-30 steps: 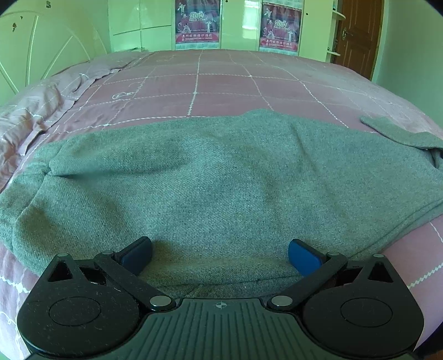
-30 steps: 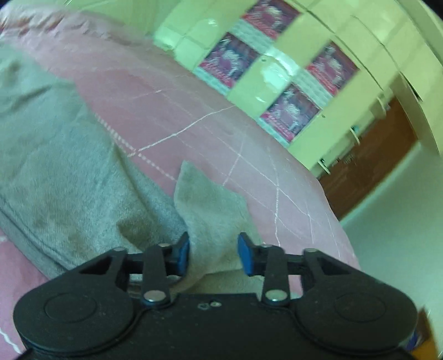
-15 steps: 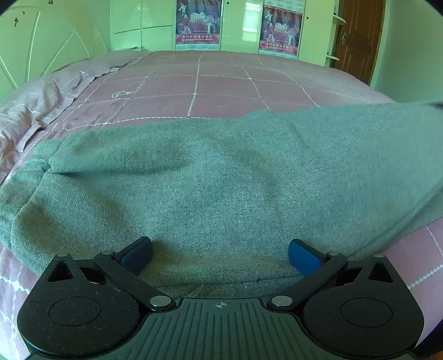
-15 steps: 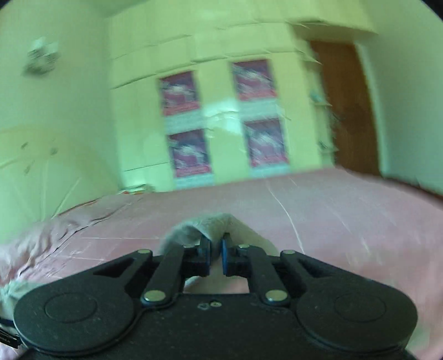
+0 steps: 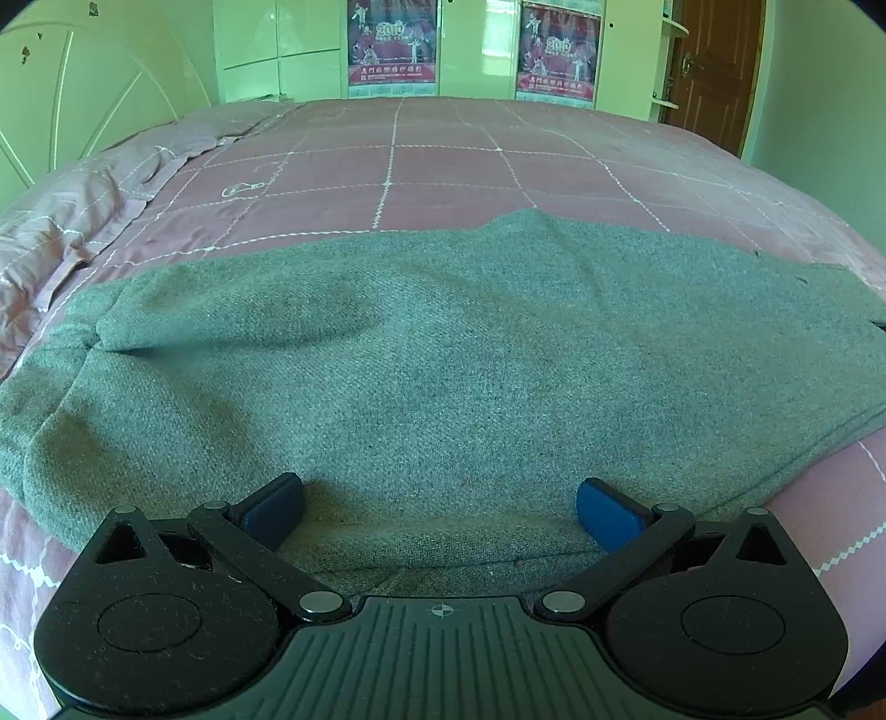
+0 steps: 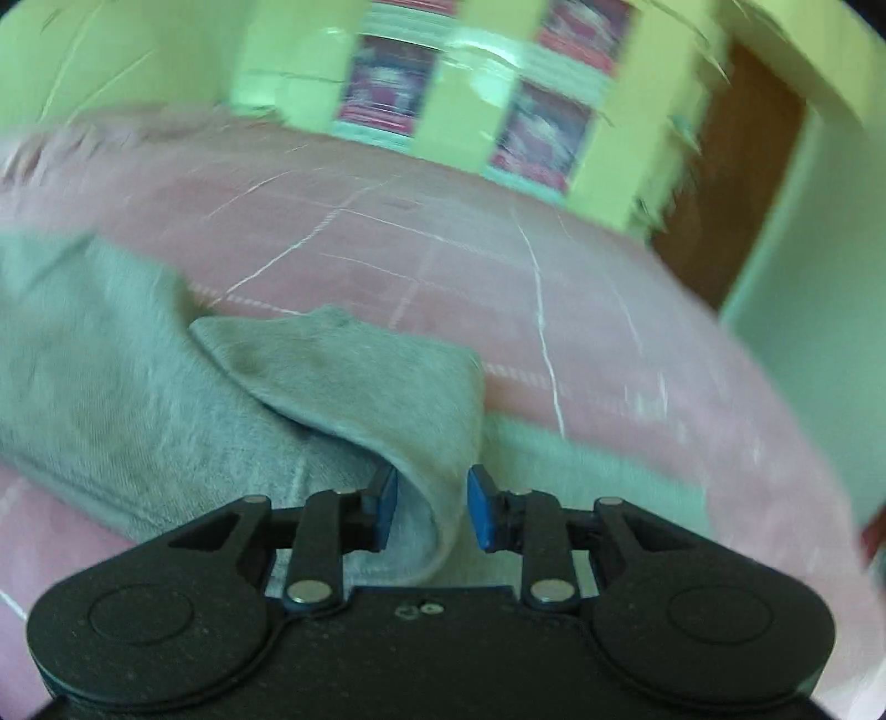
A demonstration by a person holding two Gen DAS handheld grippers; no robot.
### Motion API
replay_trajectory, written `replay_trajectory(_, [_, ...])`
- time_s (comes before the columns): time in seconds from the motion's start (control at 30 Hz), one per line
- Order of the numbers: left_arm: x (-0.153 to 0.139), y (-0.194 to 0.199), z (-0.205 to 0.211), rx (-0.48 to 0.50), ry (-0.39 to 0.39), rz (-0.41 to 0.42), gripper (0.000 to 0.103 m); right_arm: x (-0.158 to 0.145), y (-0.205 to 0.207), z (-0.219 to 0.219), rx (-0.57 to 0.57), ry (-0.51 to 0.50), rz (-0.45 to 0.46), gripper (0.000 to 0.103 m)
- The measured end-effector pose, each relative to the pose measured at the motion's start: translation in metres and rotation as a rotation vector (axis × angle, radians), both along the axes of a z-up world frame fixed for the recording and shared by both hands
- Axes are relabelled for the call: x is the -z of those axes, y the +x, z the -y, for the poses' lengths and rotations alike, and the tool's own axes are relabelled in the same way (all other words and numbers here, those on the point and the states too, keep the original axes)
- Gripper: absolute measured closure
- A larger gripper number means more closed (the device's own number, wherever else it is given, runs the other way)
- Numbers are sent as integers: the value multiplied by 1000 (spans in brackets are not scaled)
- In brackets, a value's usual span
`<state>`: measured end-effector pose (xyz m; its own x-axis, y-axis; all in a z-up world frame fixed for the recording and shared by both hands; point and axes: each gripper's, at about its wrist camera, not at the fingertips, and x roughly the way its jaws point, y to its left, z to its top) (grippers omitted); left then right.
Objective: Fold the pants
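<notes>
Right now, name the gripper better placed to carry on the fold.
Right. The right gripper has a flap of the pants between its parted fingers; the left gripper is wide open, pressing flat fabric.

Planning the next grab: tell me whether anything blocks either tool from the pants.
Nothing visible does. The left tool sits open right over the pants. A fold of them already lies between the right tool's parted pads.

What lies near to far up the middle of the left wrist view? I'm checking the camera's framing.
left gripper → grey pants → pink checked bedspread → wall posters
</notes>
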<state>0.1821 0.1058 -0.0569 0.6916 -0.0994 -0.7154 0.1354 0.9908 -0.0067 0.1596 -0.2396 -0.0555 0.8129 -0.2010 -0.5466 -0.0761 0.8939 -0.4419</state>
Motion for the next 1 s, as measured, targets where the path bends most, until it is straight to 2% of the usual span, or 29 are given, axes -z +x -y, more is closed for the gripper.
replay_trajectory(0.13, [0, 0, 0, 0, 0, 0, 0, 16, 12, -30, -119, -179, -55, 86])
replay_trajectory(0.2, [0, 0, -1, -1, 0, 2, 0, 19, 15, -36, -140, -213, -54, 96])
replay_trajectory(0.23, [0, 0, -1, -2, -1, 3, 0, 17, 17, -33, -127, -180, -42, 100])
replay_trajectory(0.3, [0, 0, -1, -5, 0, 7, 0, 9, 18, -26, -96, -87, -23, 100])
replay_trajectory(0.33, [0, -1, 0, -7, 3, 9, 0, 8, 17, -23, -88, -74, -17, 100])
replay_trajectory(0.5, [0, -3, 4, -18, 23, 17, 0, 10, 12, -20, -96, -88, -22, 100])
replay_trajectory(0.67, [2, -5, 7, -29, 36, 29, 0, 10, 11, -17, -82, -48, -27, 100])
replay_trajectory(0.87, [2, -7, 8, -31, 43, 39, 0, 14, 12, -16, -81, -47, -41, 100])
replay_trajectory(0.9, [-1, -8, 7, -44, 33, 46, 0, 14, 12, -16, -79, -42, -39, 100])
replay_trajectory(1.0, [-15, -18, -8, -176, -98, 121, 0, 12, 11, -14, -78, -47, -35, 100])
